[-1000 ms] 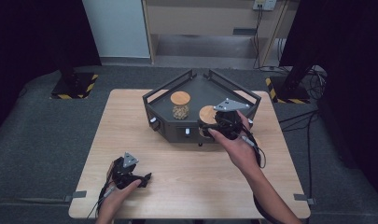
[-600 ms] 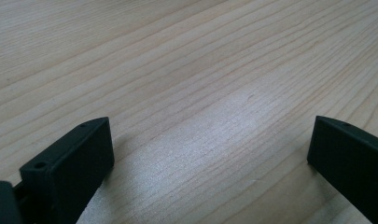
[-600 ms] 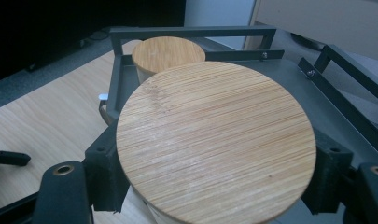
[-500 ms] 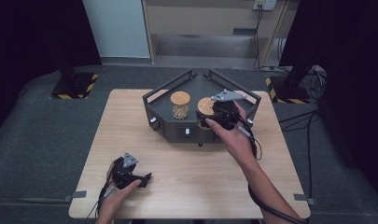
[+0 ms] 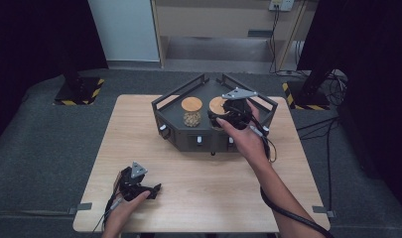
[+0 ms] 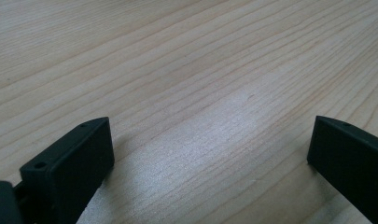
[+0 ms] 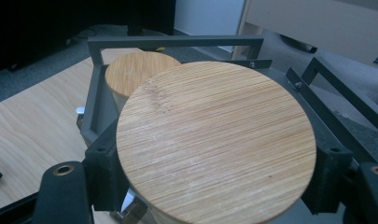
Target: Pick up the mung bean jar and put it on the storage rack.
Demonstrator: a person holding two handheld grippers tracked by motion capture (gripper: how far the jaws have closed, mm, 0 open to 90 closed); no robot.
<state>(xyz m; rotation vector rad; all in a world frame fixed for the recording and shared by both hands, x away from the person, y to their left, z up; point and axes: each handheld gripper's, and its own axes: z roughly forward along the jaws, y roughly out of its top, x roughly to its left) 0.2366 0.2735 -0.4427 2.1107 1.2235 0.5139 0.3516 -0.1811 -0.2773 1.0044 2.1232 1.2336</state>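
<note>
Over the dark grey tray (image 5: 265, 106) at the far side of the tabletop (image 5: 203, 193), the right gripper (image 5: 223, 119) has its jaws clamped on either side of a jar with a bamboo lid (image 7: 214, 140), holding it just beside a second lidded jar (image 5: 191, 111) that stands in the tray's left part. Down at the near left edge, the left gripper (image 5: 149, 190) rests on the wood with jaws spread wide and nothing between them.

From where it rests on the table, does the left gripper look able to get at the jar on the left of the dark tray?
Probably yes: the left gripper is open with bare table ahead, and the jar stands apart from the right gripper; only the tray's rail may hinder.
</note>
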